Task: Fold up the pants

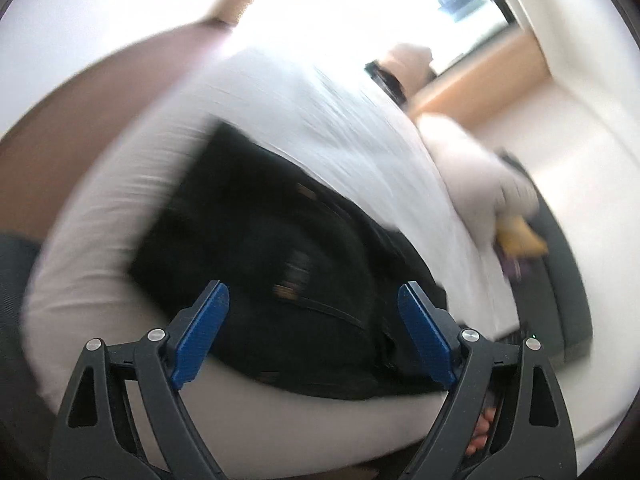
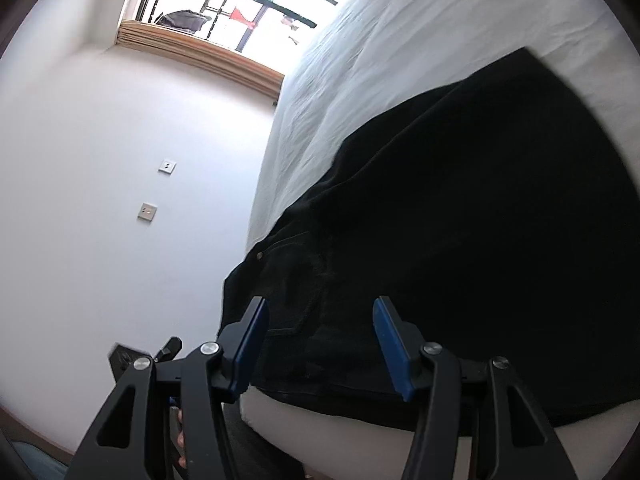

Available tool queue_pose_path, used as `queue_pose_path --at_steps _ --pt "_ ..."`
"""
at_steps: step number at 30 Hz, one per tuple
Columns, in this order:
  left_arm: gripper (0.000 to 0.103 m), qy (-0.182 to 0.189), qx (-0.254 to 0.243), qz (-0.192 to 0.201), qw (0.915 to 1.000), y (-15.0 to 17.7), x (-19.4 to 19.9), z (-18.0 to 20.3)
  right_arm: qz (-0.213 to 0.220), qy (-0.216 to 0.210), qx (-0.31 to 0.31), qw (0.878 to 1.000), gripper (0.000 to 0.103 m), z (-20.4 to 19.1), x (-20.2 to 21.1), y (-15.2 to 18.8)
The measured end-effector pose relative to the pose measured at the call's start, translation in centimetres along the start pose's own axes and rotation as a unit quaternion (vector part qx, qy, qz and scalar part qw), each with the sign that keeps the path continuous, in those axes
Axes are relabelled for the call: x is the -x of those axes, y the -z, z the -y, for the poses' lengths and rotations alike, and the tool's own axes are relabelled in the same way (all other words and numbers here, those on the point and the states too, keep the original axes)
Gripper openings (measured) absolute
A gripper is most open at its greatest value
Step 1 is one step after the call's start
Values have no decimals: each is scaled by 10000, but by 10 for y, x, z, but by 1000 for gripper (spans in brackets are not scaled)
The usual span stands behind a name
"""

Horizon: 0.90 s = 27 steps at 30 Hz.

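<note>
Left wrist view: black pants (image 1: 280, 240) lie beyond the gaping, empty left gripper (image 1: 313, 300); right gripper (image 2: 318, 320) likewise.

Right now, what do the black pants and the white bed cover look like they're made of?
The black pants look like heavy matte woven cloth, perhaps denim or cotton twill: thick stitched seams, a pocket edge and a small metal rivet show near the waist. The white bed cover looks like thin matte cotton-type sheeting, with fine creases across it. Neither fibre can be confirmed by sight.

Matt black cloth pants (image 2: 480, 220); creased white cotton sheet (image 2: 400, 28); pale wood windowsill (image 2: 200, 54)
</note>
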<state>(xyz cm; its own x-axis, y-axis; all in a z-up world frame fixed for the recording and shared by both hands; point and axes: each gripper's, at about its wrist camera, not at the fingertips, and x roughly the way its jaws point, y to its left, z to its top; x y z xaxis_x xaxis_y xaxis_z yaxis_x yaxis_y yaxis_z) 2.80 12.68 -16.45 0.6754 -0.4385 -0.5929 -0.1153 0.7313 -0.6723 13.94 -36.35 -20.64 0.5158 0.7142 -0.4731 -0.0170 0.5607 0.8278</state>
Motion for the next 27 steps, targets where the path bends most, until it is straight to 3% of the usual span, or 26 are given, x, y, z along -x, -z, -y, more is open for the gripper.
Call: queue_pose_path --at_steps 3,7,9,12,17,19,21,23,25,27 --pt "87 -106 505 166 9985 2 16 -36 -10 -155 14 9999 57 -7 -1 -3" --pt "87 115 1162 33 9932 10 11 -69 8 -231 -83 9997 57 -6 9 -1" --pt "87 98 1285 33 9917 14 9 -79 -12 -151 -85 9998 57 -5 14 1" --pt "87 393 1645 2 9856 18 2 -94 -59 -26 -82 9999 57 -4 11 0" --pt "85 658 1785 51 9817 13 -16 -106 -116 81 -224 9996 57 5 3 -1" --pt "85 770 2043 86 9758 12 -27 -102 -118 40 -250 9996 57 4 -1 -1" --pt "75 899 2164 71 9721 10 -33 -102 -91 -54 -305 9995 57 5 -4 -3" --pt "20 993 2409 -115 9654 10 -43 -108 -65 -106 -359 9993 57 6 -7 -6" --pt "17 1116 2759 -201 9545 13 -50 -117 -70 -121 -429 9990 57 10 -8 -9" --pt "15 1181 2791 -194 9528 13 -48 -117 -116 -92 -438 9989 57 10 -13 -12"
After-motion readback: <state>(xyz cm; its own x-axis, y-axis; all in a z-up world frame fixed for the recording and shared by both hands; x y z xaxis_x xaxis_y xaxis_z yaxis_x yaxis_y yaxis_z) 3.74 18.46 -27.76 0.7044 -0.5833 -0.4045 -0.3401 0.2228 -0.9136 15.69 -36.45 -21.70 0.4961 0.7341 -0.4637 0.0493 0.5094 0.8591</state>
